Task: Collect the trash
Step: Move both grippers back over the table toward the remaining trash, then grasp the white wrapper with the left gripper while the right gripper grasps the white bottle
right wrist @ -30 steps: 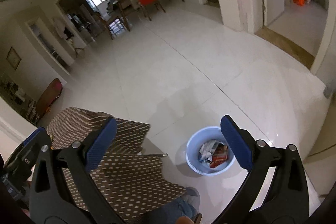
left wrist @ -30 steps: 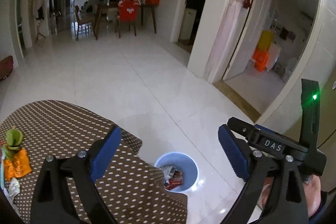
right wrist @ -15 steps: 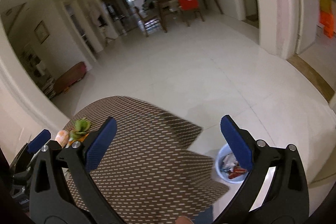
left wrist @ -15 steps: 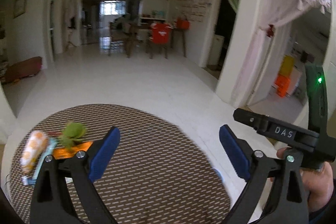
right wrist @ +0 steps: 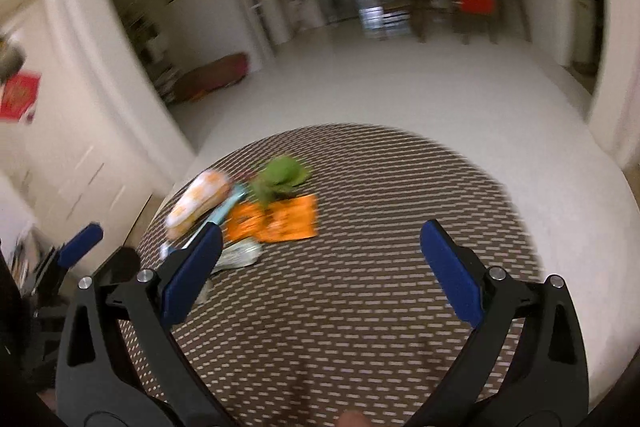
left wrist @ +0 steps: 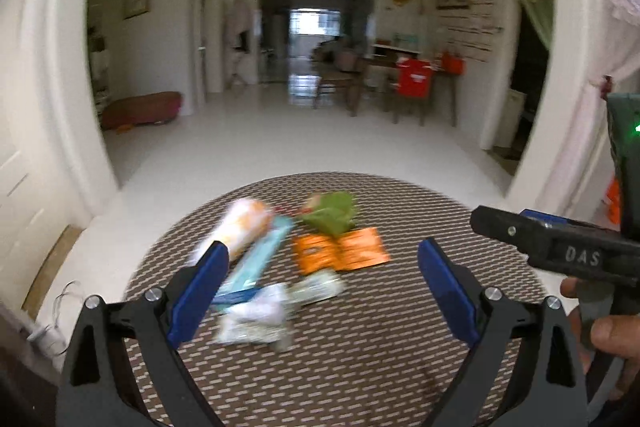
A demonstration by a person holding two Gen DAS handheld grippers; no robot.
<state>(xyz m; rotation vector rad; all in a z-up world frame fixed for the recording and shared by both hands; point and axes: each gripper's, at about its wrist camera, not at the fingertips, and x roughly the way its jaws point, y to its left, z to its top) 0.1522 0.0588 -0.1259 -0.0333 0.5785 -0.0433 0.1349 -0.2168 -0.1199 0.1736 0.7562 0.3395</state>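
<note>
Left gripper and right gripper, both spread and empty, swung from the floor bin to the round table, wrappers far-left: next pickup pending

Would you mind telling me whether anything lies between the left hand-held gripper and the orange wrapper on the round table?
Yes: the crumpled white wrappers lie just ahead of the open left hand-held gripper, with the orange wrapper beyond them and slightly right. Nothing stands upright on the tablecloth between them.
</note>
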